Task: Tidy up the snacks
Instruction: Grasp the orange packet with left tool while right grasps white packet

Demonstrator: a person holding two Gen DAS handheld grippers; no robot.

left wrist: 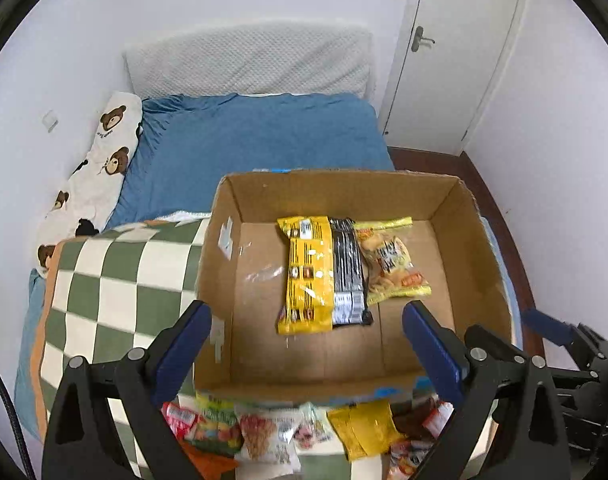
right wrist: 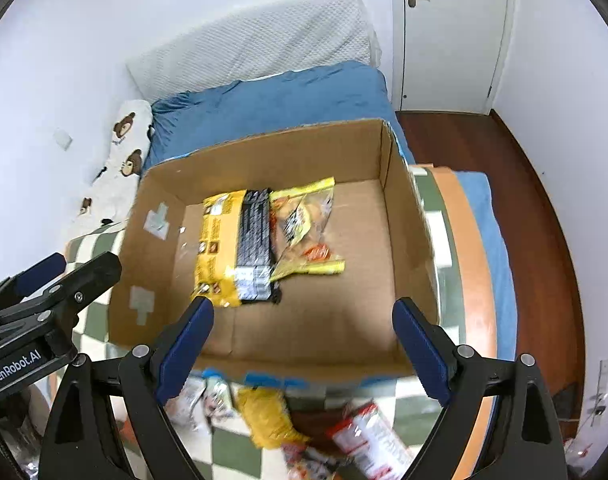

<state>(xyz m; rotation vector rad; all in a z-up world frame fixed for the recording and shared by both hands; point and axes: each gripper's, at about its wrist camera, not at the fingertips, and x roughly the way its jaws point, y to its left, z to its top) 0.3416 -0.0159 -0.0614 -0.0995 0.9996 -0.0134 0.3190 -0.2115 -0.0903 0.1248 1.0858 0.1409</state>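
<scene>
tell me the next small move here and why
Probably lower the right gripper, its fingers open with nothing between them, onto the yellow packet lying outside the near wall of the cardboard box. Only three packets lie in the box so far, and loose snacks still sit on the checkered blanket.

Both claws over the near edge of the cardboard box, jaws apart, nothing between them. Left gripper sits left of right gripper, side by side. In the box, ahead of both claws: three packets side by side, touching, mid-floor. Below and behind the claws, outside the near wall: loose snack pile on the checked blanket. Blanket runs left of the box. Bed beyond the box, door far right behind it.
</scene>
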